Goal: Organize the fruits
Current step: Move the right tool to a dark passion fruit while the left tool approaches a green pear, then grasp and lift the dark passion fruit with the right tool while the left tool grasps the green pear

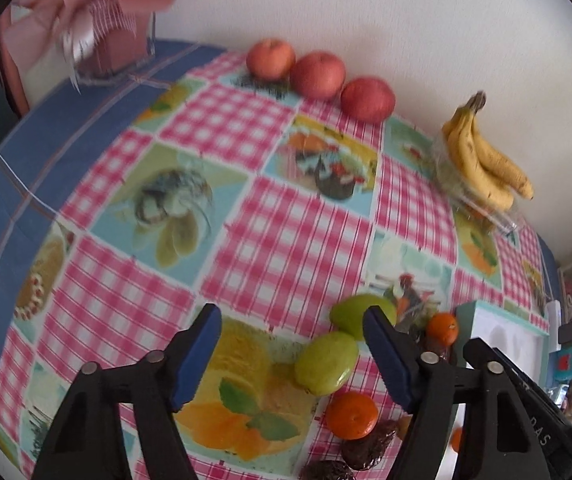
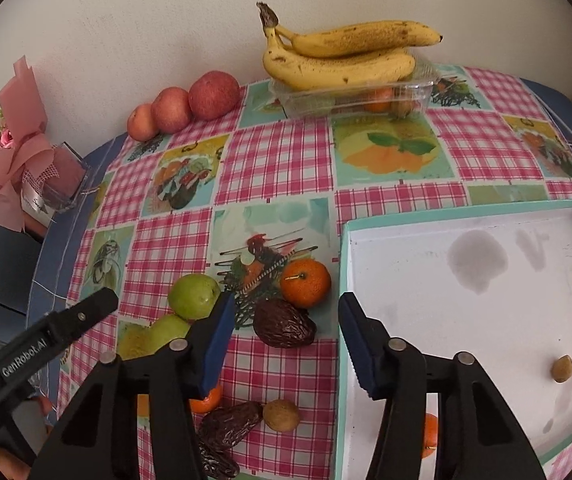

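My left gripper point(image 1: 290, 340) is open above the checked tablecloth, and a green fruit point(image 1: 325, 364) lies just right of its gap. A second green fruit point(image 1: 359, 314), mandarins point(image 1: 351, 416) and dark dates point(image 1: 365, 446) cluster beside it. My right gripper point(image 2: 286, 320) is open over a date point(image 2: 282, 328), between a mandarin point(image 2: 305, 282) and the white tray point(image 2: 405, 280). The tray holds a walnut point(image 2: 563, 368) and a partly hidden mandarin point(image 2: 429, 434). Another walnut point(image 2: 282, 414) and a date point(image 2: 230, 424) lie under the right gripper.
Three red apples point(image 2: 214, 94) line the wall. Bananas point(image 2: 341, 60) rest on a clear plastic box point(image 2: 349, 96) with fruit inside. A pink bouquet point(image 2: 18, 148) and a glass box point(image 2: 66, 176) stand at the far left table edge. One finger of the left gripper point(image 2: 86, 312) reaches in.
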Demonstrator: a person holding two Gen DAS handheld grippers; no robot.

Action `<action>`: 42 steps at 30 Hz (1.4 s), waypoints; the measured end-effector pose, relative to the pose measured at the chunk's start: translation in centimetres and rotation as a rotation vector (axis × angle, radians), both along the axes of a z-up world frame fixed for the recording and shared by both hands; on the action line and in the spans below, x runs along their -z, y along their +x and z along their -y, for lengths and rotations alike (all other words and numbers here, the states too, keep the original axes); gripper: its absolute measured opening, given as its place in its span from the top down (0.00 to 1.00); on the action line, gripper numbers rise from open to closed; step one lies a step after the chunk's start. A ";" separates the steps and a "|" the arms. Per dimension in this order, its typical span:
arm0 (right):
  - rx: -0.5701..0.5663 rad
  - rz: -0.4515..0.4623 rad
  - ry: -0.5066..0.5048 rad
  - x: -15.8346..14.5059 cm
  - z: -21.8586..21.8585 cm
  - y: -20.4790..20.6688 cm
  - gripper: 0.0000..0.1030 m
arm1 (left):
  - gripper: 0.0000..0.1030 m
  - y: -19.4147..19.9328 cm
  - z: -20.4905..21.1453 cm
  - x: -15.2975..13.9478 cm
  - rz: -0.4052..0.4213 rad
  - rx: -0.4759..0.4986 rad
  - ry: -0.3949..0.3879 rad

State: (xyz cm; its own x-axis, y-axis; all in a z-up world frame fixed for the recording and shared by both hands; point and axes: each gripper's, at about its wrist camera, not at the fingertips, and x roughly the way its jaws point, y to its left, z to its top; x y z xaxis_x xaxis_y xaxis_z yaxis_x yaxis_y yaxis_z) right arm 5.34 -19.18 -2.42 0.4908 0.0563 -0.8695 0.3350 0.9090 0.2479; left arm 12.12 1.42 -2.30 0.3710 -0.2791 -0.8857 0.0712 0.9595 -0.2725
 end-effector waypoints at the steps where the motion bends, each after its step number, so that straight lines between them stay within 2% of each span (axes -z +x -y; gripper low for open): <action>1: -0.003 -0.008 0.005 0.3 0.0 0.1 0.47 | 0.30 0.0 0.1 0.4 -0.017 0.000 -0.007; 6: -0.021 -0.042 0.023 1.7 -0.4 0.8 0.50 | 0.32 -0.1 0.6 1.3 -0.041 0.018 -0.022; 13: -0.028 -0.084 0.016 3.1 -0.7 1.3 0.51 | 0.32 0.2 0.1 2.2 -0.073 -0.009 -0.037; 26: -0.069 -0.096 -0.024 3.4 -1.7 1.6 0.51 | 0.32 0.2 0.0 2.3 -0.085 -0.023 -0.056; 31: -0.088 -0.111 -0.071 3.5 -2.2 1.8 0.58 | 0.32 0.2 0.0 2.3 -0.086 -0.024 -0.059; 40: -0.104 -0.101 -0.059 3.1 -2.1 1.4 0.60 | 0.32 0.2 0.4 2.5 -0.095 -0.023 -0.063; 41: -0.101 -0.095 -0.055 2.8 -2.0 1.2 0.61 | 0.32 0.2 0.5 2.5 -0.096 -0.020 -0.065; 42: -0.097 -0.088 -0.049 2.5 -1.8 1.1 0.77 | 0.32 0.1 0.6 2.6 -0.099 -0.018 -0.066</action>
